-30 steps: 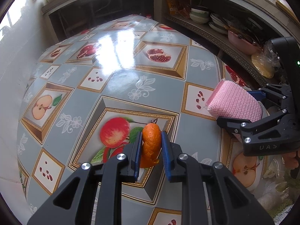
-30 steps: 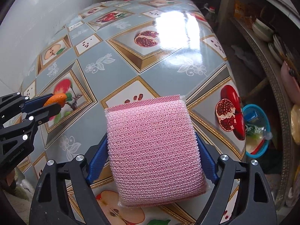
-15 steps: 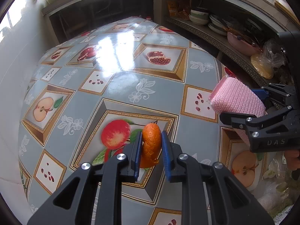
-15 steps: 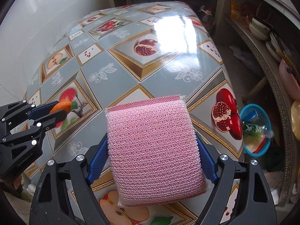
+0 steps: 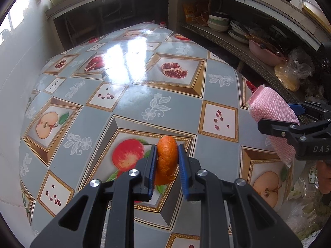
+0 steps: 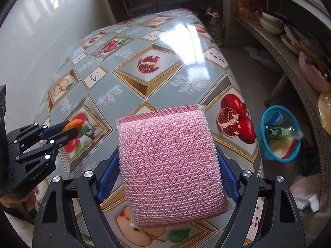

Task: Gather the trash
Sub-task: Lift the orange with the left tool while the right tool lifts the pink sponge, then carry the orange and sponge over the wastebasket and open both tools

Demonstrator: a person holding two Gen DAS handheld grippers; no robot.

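Note:
My left gripper (image 5: 166,161) is shut on a piece of orange peel (image 5: 166,161), held just above the fruit-patterned tablecloth (image 5: 128,95). The same peel (image 6: 73,124) shows between that gripper's blue pads at the left of the right wrist view. My right gripper (image 6: 168,161) is shut on a pink mesh sponge (image 6: 171,165), its blue pads pressing both sides; the sponge (image 5: 271,111) hangs over the table's right edge. A blue basket (image 6: 278,133) holding trash stands on the floor to the right of the table.
A shelf (image 5: 238,39) with stacked bowls and plates runs along the right. An oil bottle (image 6: 216,29) stands on the floor beyond the table. White crumpled bags (image 6: 306,192) lie on the floor near the basket. A white wall borders the table's left side.
The right gripper with the sponge has drifted right and risen a little, and has rolled slightly. The left gripper and the peel have stayed still.

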